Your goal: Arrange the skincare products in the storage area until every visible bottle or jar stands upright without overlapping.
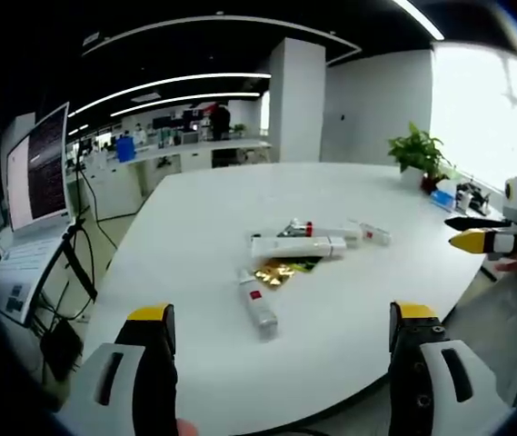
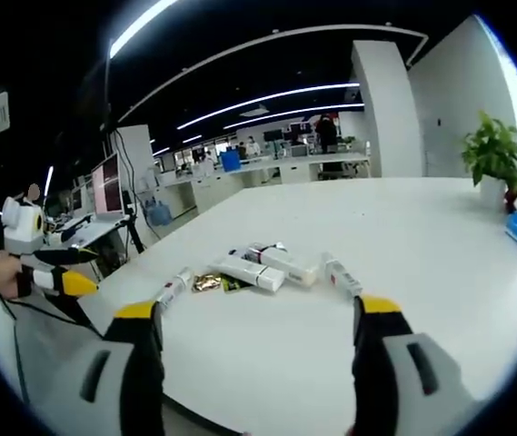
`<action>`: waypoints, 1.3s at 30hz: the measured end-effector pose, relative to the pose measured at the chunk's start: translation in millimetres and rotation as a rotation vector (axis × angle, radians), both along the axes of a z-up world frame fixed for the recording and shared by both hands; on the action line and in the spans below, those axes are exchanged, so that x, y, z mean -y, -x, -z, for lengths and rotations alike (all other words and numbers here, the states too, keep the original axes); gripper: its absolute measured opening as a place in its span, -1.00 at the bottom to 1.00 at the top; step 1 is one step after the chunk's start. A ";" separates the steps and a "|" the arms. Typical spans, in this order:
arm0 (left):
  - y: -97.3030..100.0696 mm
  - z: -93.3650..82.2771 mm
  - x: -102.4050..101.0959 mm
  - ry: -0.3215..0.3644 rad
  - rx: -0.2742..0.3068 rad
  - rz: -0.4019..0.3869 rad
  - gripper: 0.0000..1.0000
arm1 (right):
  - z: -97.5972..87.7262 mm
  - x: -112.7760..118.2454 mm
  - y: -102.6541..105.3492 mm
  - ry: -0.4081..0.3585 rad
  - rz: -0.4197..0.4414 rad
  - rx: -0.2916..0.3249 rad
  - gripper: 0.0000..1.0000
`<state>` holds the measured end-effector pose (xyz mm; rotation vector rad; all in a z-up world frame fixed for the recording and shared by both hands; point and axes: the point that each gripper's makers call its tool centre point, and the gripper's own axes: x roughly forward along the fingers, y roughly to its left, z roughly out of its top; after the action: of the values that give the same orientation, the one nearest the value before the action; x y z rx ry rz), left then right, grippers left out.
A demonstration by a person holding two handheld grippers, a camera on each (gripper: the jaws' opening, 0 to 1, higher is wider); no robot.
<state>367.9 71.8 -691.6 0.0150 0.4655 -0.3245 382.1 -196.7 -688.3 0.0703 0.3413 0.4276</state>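
Several white skincare tubes lie flat in a loose cluster on the white table point(image 1: 240, 209). In the left gripper view I see a long tube point(image 1: 296, 246), a small tube with a red label point(image 1: 257, 304), a gold sachet point(image 1: 276, 272) and a smaller tube point(image 1: 370, 232) at the right. My left gripper point(image 1: 281, 336) is open, short of the cluster. The right gripper point(image 1: 485, 238) enters from the right, held by a hand. In the right gripper view my right gripper point(image 2: 258, 322) is open, in front of the tubes point(image 2: 256, 270), and the left gripper point(image 2: 63, 277) shows at the left.
A potted plant point(image 1: 419, 153) and a blue box point(image 1: 442, 200) stand at the table's far right edge. A monitor on a stand point(image 1: 40, 168) sits off the table to the left. Desks and people are in the far background.
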 end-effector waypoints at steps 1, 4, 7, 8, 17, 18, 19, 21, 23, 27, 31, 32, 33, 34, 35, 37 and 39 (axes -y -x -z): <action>0.0 0.2 0.3 -0.002 -0.001 0.002 0.92 | 0.2 0.5 -0.2 0.000 0.002 -0.001 0.73; 0.3 0.7 0.9 -0.003 -0.004 0.006 0.92 | 0.7 1.0 0.0 0.003 0.006 -0.004 0.72; 0.1 0.4 0.3 -0.002 -0.003 0.003 0.91 | 1.3 0.5 0.1 0.004 0.005 -0.008 0.72; 0.0 0.3 -0.1 0.001 -0.003 0.001 0.91 | 1.5 0.2 0.2 0.005 0.004 -0.011 0.72; 0.0 -0.2 -1.0 0.006 -0.002 -0.001 0.92 | 2.7 -1.4 0.9 0.001 0.006 -0.028 0.70; -0.1 -0.5 -1.2 0.006 0.000 -0.002 0.92 | 3.0 -1.5 0.9 -0.001 0.006 -0.032 0.70; -0.2 -0.9 -1.7 0.006 0.002 -0.004 0.92 | 2.9 -1.7 0.7 -0.003 0.005 -0.034 0.70; -0.3 -1.2 -2.0 0.007 0.003 -0.007 0.92 | 2.6 -1.9 0.5 -0.011 0.009 -0.041 0.70; -0.2 -1.0 -1.8 0.010 0.001 -0.005 0.91 | 1.5 -2.7 0.7 -0.012 0.008 -0.043 0.70; 0.2 -0.2 -0.1 0.012 -0.004 0.005 0.91 | -2.1 -2.8 0.9 -0.012 0.010 -0.046 0.70; 0.3 0.4 0.1 0.010 -0.007 0.008 0.90 | -7.3 2.6 -4.4 0.010 0.007 -0.041 0.70; 0.3 0.4 0.0 0.012 -0.008 0.007 0.90 | -9.1 5.8 -7.5 0.012 0.009 -0.038 0.69; 0.3 0.5 0.0 0.013 -0.009 0.006 0.90 | -10.3 7.8 -9.8 0.014 0.011 -0.036 0.69; 0.3 0.6 -0.1 0.014 -0.010 0.007 0.90 | -11.4 9.6 -11.9 0.019 0.012 -0.034 0.68; 0.3 0.6 -0.2 0.014 -0.010 0.007 0.89 | -12.8 11.4 -14.3 0.026 0.011 -0.030 0.67; 0.2 0.7 -0.5 0.013 -0.009 0.006 0.89 | -15.6 15.2 -21.1 0.038 0.008 -0.024 0.66; 0.1 0.5 -0.8 0.014 -0.009 0.004 0.90 | -19.1 17.2 -27.4 0.053 0.002 -0.018 0.64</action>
<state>367.7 72.6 -692.1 0.0013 0.4717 -0.3322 409.5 -213.9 -669.2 0.0228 0.3702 0.4155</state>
